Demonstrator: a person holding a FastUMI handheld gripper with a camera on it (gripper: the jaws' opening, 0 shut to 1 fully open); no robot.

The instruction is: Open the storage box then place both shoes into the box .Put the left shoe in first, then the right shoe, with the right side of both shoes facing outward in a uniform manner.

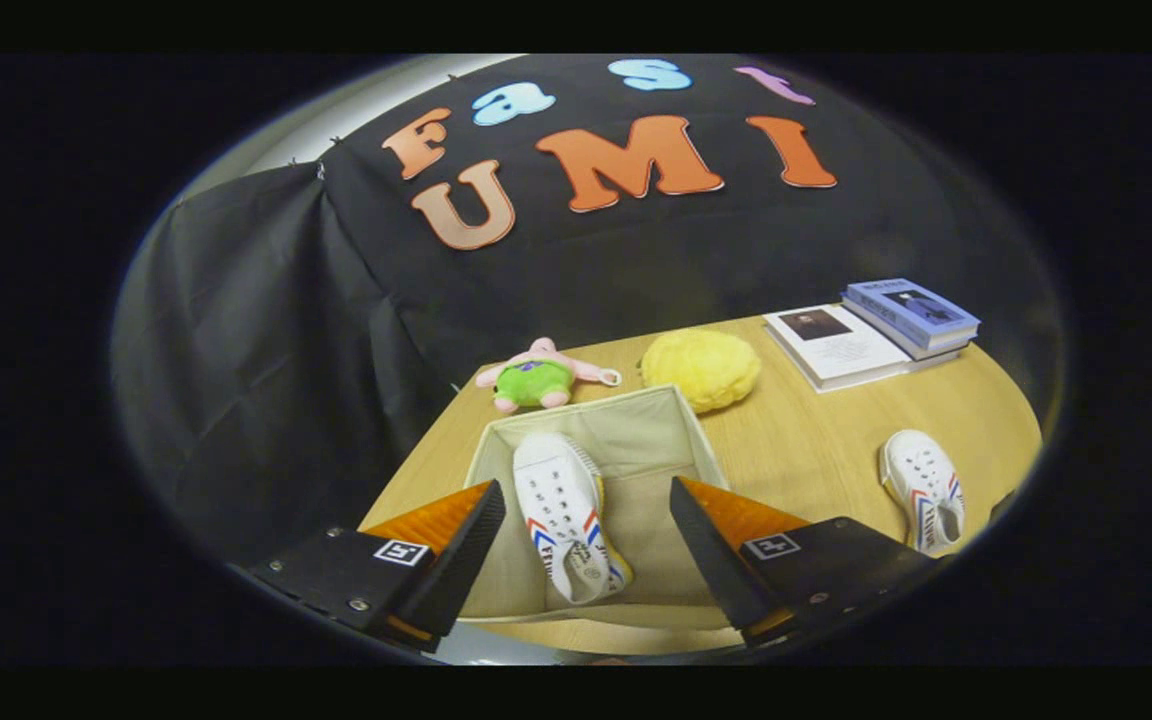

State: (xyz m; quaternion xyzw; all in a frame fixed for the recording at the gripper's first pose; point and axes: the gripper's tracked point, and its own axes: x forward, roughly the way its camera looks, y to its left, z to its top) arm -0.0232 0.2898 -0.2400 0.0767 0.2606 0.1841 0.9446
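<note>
Two shoes — one boxed (568, 515), one out (924, 488); gripper (586, 560) open.

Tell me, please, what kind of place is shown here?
Probably a staged recording booth, not a real home: black cloth walls in a wooden table that holds household props, an open storage box with one shoe inside, books and a plush toy. The claw hangs open above the box.

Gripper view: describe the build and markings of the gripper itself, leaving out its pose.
The gripper has two wedge-shaped fingers with ribbed inner faces. Each finger is mounted on a flat black block fastened with small screws, and each block carries a square black-and-white tag marker on top. No cables or sleeve are visible.
</note>
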